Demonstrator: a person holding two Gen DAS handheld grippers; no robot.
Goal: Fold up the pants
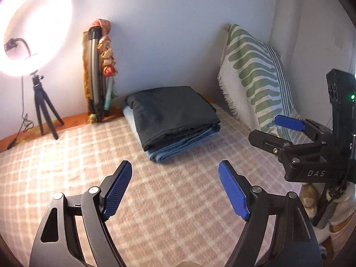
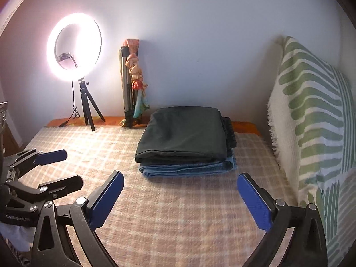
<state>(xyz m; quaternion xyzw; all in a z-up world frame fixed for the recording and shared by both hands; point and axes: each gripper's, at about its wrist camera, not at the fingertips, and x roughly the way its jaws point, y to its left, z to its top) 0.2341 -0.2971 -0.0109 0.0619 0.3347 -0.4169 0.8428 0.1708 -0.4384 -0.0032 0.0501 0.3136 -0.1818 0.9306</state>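
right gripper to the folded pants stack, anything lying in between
Nothing but bare checked blanket between the open right gripper and the folded pants stack, seen in the right wrist view.

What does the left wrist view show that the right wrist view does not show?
Only the left wrist view shows the right tool from the side. Only the right wrist view shows the left tool from the side, at the left edge. Both show the folded dark pants stacked on folded jeans, the ring light and the green-patterned cushion.
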